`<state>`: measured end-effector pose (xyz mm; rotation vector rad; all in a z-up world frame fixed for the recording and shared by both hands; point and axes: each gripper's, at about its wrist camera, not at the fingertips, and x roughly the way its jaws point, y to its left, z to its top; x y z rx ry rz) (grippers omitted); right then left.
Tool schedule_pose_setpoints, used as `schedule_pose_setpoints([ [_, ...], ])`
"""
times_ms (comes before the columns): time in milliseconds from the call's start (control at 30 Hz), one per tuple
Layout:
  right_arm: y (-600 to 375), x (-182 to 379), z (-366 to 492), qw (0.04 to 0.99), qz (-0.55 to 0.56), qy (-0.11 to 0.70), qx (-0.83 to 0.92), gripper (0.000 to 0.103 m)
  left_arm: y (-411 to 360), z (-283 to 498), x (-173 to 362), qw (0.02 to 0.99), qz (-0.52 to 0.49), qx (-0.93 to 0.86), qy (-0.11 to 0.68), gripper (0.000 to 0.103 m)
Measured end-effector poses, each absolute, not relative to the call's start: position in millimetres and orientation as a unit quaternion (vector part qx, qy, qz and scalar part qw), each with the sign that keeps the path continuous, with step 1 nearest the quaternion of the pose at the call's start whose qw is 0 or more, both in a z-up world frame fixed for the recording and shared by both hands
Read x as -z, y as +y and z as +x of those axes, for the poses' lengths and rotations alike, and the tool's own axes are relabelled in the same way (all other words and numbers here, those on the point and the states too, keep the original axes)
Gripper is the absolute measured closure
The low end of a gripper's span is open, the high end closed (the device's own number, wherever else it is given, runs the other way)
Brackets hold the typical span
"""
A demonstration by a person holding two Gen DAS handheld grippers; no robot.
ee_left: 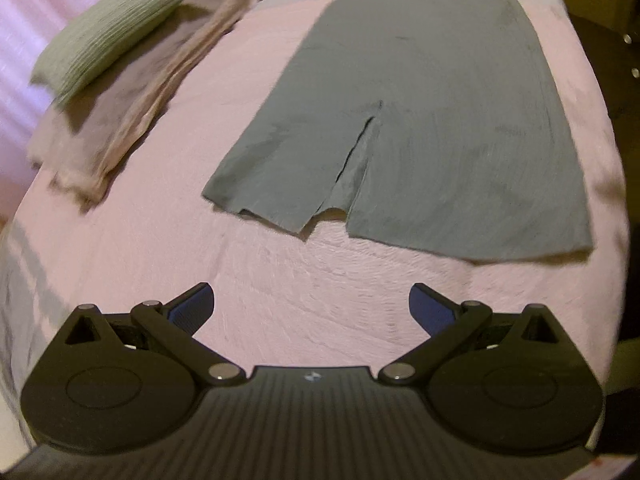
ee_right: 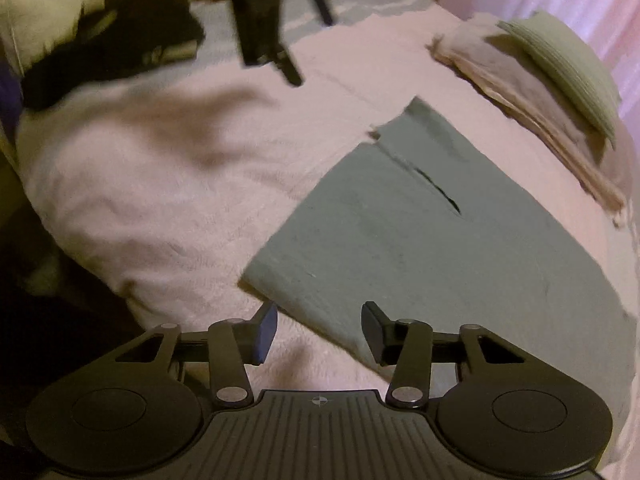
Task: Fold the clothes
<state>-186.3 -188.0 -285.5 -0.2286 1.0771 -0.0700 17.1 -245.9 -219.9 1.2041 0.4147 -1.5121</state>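
**Grey-green skirt flat on the bed, both claws free**

Left wrist view, left to right: we note a folded stack at the far left of the pink blanket — a ribbed pale green piece on top of taupe and beige layers. To its right, apart from the stack, the grey-green skirt lies spread flat, its slit hem nearest us. The left claw hangs over bare blanket short of that hem, spread wide, gripping nothing.

Right wrist view, left to right: dark, blurred items at the far left of the bed, then open blanket, then the skirt, with the stack beyond it at far right. The right claw is parted, empty, straddling the skirt's near edge; we cannot tell whether it touches the cloth
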Motion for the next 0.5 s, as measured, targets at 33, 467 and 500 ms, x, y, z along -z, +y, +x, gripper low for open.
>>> schedule_pose_setpoints([
  [33, -182, 298, -179, 0.847, -0.126, 0.515, 0.039, 0.059, -249, 21, 229, 0.540, 0.514, 0.646, 0.167, 0.001],
  [467, -146, 401, -150, 0.776, -0.330, 0.536, 0.029, 0.059, -277, 65, 303, 0.425, 0.561, 0.708, 0.056, 0.001],
  [500, -147, 402, -148, 0.779, -0.328, 0.533, 0.032, 0.059, -278, 67, 306, 0.421, 0.564, 0.708, 0.050, 0.001],
])
